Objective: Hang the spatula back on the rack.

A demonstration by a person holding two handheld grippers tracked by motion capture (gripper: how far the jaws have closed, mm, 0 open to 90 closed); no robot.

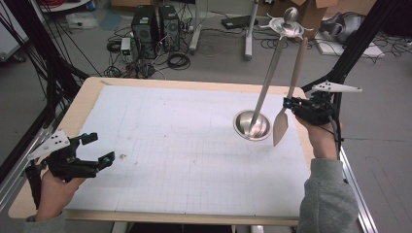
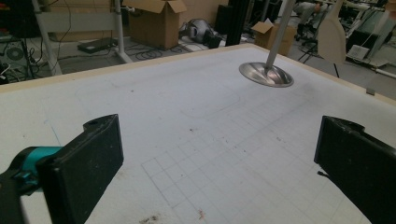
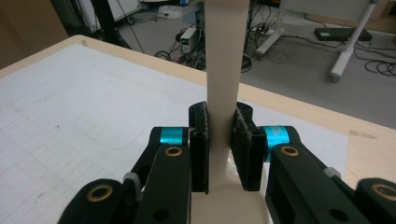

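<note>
A metal stand rests its round base (image 1: 251, 125) on the right part of the white gridded mat (image 1: 184, 145). Its thin pole (image 1: 269, 73) rises to a disc with a knob (image 1: 290, 22). A cream spatula (image 1: 280, 127) hangs blade down beside the pole, its handle reaching up to the disc. My right gripper (image 1: 291, 104) is shut on the spatula just above the blade; the handle (image 3: 224, 60) runs up between the pads (image 3: 198, 149). My left gripper (image 1: 99, 148) is open near the table's left front, nothing between its jaws. The left gripper view shows the base (image 2: 266, 74) and the blade (image 2: 332, 35) far off.
The wooden table edge (image 1: 82, 97) frames the mat. Black frame posts (image 1: 46, 73) stand at both sides. Computer towers (image 1: 155, 29), cables and cardboard boxes (image 1: 311, 12) are on the floor beyond the table.
</note>
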